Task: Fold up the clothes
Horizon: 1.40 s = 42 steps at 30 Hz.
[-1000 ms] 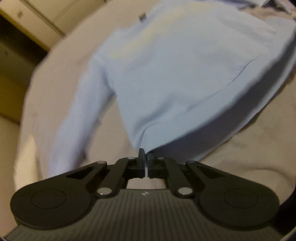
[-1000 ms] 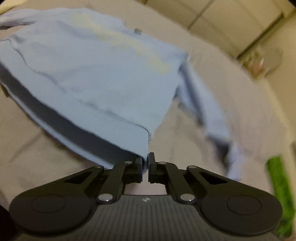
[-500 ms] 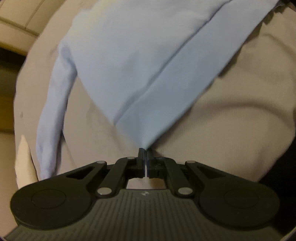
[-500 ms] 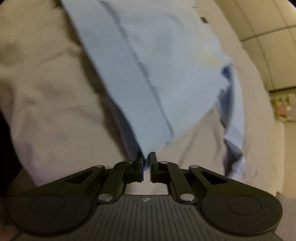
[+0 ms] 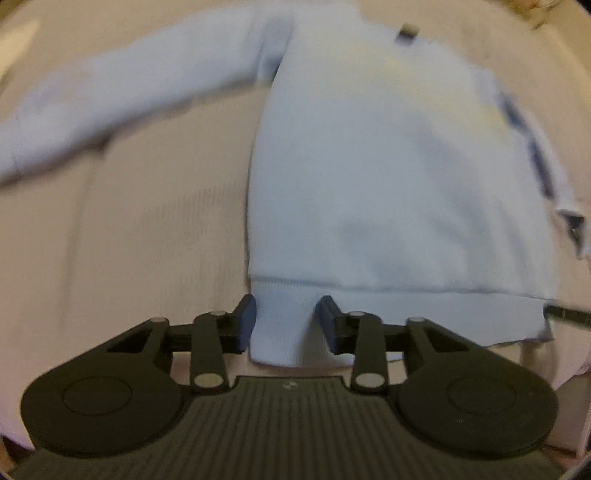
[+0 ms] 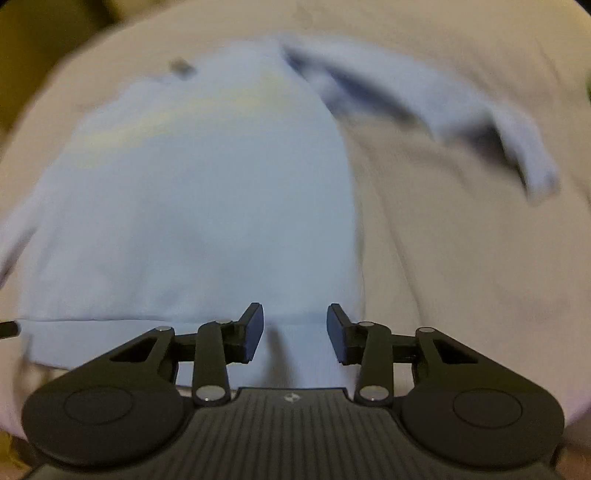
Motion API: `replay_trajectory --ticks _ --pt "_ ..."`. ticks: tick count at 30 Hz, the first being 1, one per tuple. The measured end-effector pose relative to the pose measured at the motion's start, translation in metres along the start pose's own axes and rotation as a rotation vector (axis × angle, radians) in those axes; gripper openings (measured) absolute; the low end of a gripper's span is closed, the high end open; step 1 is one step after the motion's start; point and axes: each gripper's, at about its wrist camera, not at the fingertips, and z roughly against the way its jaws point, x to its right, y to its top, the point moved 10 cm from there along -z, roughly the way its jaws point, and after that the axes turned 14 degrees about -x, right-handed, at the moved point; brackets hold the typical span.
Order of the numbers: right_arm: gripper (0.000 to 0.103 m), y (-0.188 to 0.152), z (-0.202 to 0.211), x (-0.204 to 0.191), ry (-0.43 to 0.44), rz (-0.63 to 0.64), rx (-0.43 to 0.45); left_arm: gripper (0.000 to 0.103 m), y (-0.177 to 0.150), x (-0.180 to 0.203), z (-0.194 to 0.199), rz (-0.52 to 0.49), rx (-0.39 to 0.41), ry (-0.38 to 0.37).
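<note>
Pale blue knit fabric is seen spread flat on a beige bed cover (image 5: 140, 236): a sweater (image 5: 388, 177) laid out with its ribbed hem (image 5: 406, 306) nearest the cameras and its neck farthest away, where a small dark label (image 5: 406, 33) is visible. One sleeve (image 5: 110, 99) is stretched out sideways over the cover in the left wrist view; the other sleeve (image 6: 443, 107) is seen lying at a slant, partly rumpled, in the right wrist view. Both views are blurred.

One corner of the hem is found between the fingers of the left gripper (image 5: 286, 325), whose jaws are opening; the pads are parted from the cloth and no longer pressed on it. The opposite corner of the hem lies between the fingers of the right gripper (image 6: 295, 332), whose jaws are likewise opening, with clear gaps at both pads. Both grippers are pointed steeply down at the cover. A dark finger tip (image 5: 569, 314) of the other gripper is seen at the hem's far end in the left view.
</note>
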Motion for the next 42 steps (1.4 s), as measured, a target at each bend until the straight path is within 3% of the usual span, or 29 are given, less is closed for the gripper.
replay_trajectory --ticks 3,5,7,9,14,19,20,21,22,23,26,28,30,31,33,35,37,39,42 --pt "0.038 -0.010 -0.010 0.008 -0.132 0.009 -0.090 0.031 -0.016 -0.004 -0.006 -0.074 -0.060 0.037" --pt "0.038 -0.004 0.003 -0.001 -0.146 0.012 -0.067 0.031 -0.020 -0.019 0.009 -0.026 -0.060 0.011" --pt "0.039 0.010 0.021 -0.018 -0.113 0.001 -0.015 0.031 -0.010 -0.049 0.029 0.115 -0.017 -0.038" --pt "0.044 0.030 0.033 -0.041 -0.024 -0.024 0.034 0.034 0.008 -0.085 0.047 0.283 0.050 -0.087" --pt "0.048 0.075 0.026 -0.103 0.109 -0.096 0.053 0.048 0.058 -0.200 0.068 0.779 0.221 -0.271" --pt "0.048 0.087 0.016 -0.141 0.150 -0.071 0.015 0.053 0.080 -0.278 0.053 1.045 0.300 -0.302" --pt "0.049 0.088 0.013 -0.145 0.142 -0.058 0.006 0.048 0.084 -0.284 0.048 1.070 0.303 -0.311" --pt "0.050 0.088 0.011 -0.148 0.134 -0.049 -0.003 0.043 0.090 -0.289 0.042 1.074 0.289 -0.309" --pt "0.051 0.088 0.009 -0.150 0.127 -0.049 -0.009 0.016 0.096 -0.293 0.037 1.076 0.275 -0.307" --pt "0.051 0.087 0.009 -0.151 0.120 -0.052 -0.014 0.012 0.099 -0.295 0.037 1.054 0.264 -0.291" --pt "0.051 0.089 0.007 -0.146 0.100 -0.072 -0.024 0.011 0.101 -0.306 0.077 0.909 0.397 -0.172" --pt "0.051 0.091 0.006 -0.140 0.102 -0.086 -0.022 0.012 0.096 -0.315 0.106 0.820 0.458 -0.050" --pt "0.051 0.089 0.007 -0.132 0.112 -0.096 -0.023 0.017 0.096 -0.325 0.104 0.753 0.409 0.068" --pt "0.051 0.089 0.006 -0.128 0.122 -0.099 -0.026 0.023 0.097 -0.329 0.092 0.719 0.345 0.135" --pt "0.051 0.088 0.005 -0.119 0.138 -0.100 -0.031 0.025 0.097 -0.330 0.078 0.676 0.252 0.256" --pt "0.051 0.086 0.005 -0.109 0.153 -0.100 -0.035 0.036 0.091 -0.320 0.082 0.610 0.218 0.371" --pt "0.051 0.085 0.011 -0.092 0.169 -0.109 -0.024 0.040 0.072 -0.302 0.094 0.578 0.198 0.463" --pt "0.051 0.084 0.020 -0.068 0.186 -0.126 -0.005 0.037 0.066 -0.272 0.097 0.581 0.197 0.423" --pt "0.051 0.080 0.029 -0.011 0.188 -0.194 0.029 0.037 0.059 -0.188 0.109 0.512 0.207 0.253"
